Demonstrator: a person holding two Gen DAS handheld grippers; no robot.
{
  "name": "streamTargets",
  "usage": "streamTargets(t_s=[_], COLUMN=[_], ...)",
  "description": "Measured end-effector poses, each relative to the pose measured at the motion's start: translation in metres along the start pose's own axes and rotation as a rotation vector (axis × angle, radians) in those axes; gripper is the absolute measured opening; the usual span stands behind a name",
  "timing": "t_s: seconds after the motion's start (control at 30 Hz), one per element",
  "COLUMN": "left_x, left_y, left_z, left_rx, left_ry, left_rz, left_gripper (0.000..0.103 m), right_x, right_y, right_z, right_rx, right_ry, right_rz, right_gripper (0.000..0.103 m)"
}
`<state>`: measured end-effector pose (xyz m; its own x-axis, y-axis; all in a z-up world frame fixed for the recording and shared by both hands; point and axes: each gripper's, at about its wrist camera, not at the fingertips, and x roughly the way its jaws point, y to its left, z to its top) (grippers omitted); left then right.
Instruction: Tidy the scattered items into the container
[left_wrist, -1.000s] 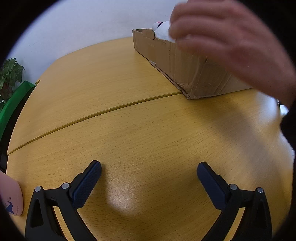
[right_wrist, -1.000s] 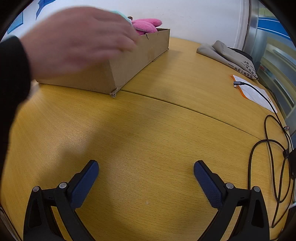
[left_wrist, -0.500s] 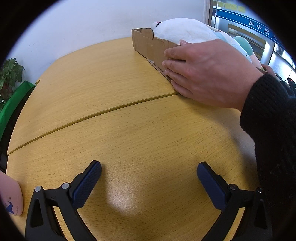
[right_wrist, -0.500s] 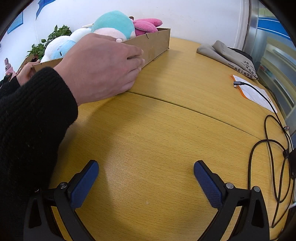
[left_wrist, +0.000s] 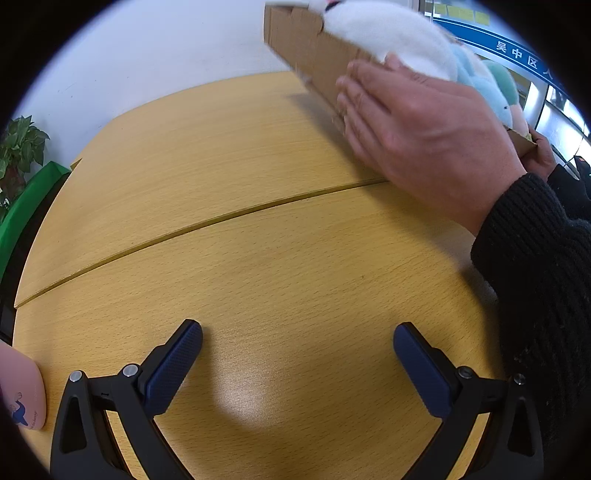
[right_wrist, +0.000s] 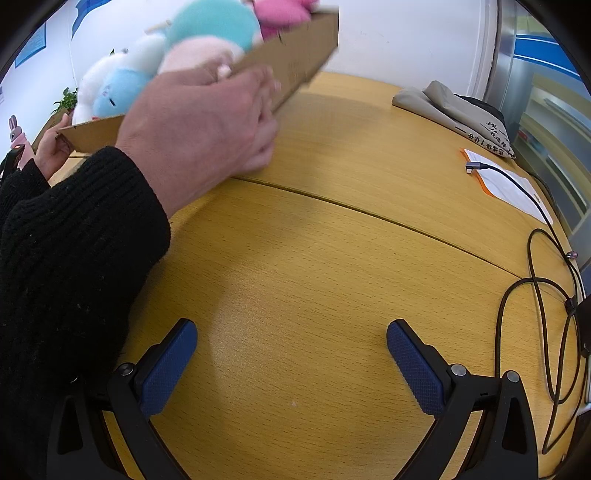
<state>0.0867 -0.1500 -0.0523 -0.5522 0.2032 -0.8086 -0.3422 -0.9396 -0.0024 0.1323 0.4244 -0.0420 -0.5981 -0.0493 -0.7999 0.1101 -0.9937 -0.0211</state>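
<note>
A cardboard box (left_wrist: 306, 48) full of plush toys (left_wrist: 391, 40) is tilted and lifted off the wooden table (left_wrist: 258, 258) by a person's bare hands (left_wrist: 424, 136). In the right wrist view the box (right_wrist: 299, 59) holds teal, pink, white and blue plush toys (right_wrist: 210, 33), with one hand (right_wrist: 207, 125) on its near side and another at its far left end. My left gripper (left_wrist: 297, 354) is open and empty, low over the table. My right gripper (right_wrist: 291, 354) is open and empty, low over the table.
A pink object (left_wrist: 22, 395) lies at the table's left edge. A green panel (left_wrist: 26, 206) and a plant (left_wrist: 18, 151) stand at the left. A grey bag (right_wrist: 454, 107), a paper sheet (right_wrist: 513, 188) and black cables (right_wrist: 546, 295) lie at the right.
The hands have raised and tilted the box off the table; it rested flat before. Both grippers have stayed still.
</note>
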Motion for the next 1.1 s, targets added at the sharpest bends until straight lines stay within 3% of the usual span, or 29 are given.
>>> streamTargets(t_s=[1.1], left_x=[0.0001], left_y=[-0.0018], left_z=[0.0007], left_rx=[0.006], left_ry=[0.000], left_rz=[-0.003], left_gripper=[0.103], right_x=[-0.0001], right_y=[-0.0018], right_z=[-0.0002], right_rx=[-0.020], right_ry=[0.000], right_rz=[0.017], right_gripper=[0.103])
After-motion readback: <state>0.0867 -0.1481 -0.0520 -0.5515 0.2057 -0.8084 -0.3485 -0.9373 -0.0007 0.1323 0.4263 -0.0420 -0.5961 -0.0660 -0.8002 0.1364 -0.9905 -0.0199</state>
